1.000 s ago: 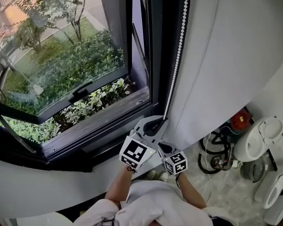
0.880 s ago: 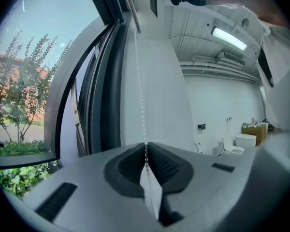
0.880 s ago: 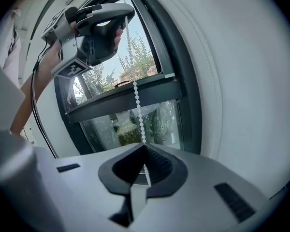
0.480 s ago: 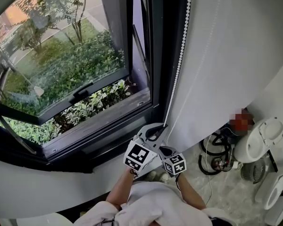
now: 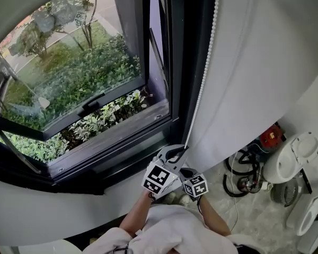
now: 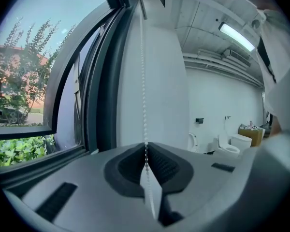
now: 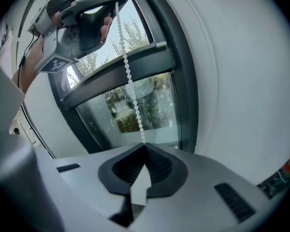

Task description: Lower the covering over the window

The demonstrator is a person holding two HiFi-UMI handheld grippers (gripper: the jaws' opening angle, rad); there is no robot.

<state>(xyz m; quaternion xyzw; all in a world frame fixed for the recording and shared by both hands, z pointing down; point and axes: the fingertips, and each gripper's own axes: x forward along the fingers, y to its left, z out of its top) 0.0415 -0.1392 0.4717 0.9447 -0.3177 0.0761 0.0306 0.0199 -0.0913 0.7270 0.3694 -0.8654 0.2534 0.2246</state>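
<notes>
Pulling step: left gripper (image 6: pixel 146 151), right gripper (image 7: pixel 145 149) both clamped on white beaded blind chain (image 5: pixel 202 78). Next: free one, regrip higher, draw down.

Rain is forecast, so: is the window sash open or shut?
Open. In the head view the window sash is swung outward at the bottom, and plants show through the gap above the frame.
</notes>
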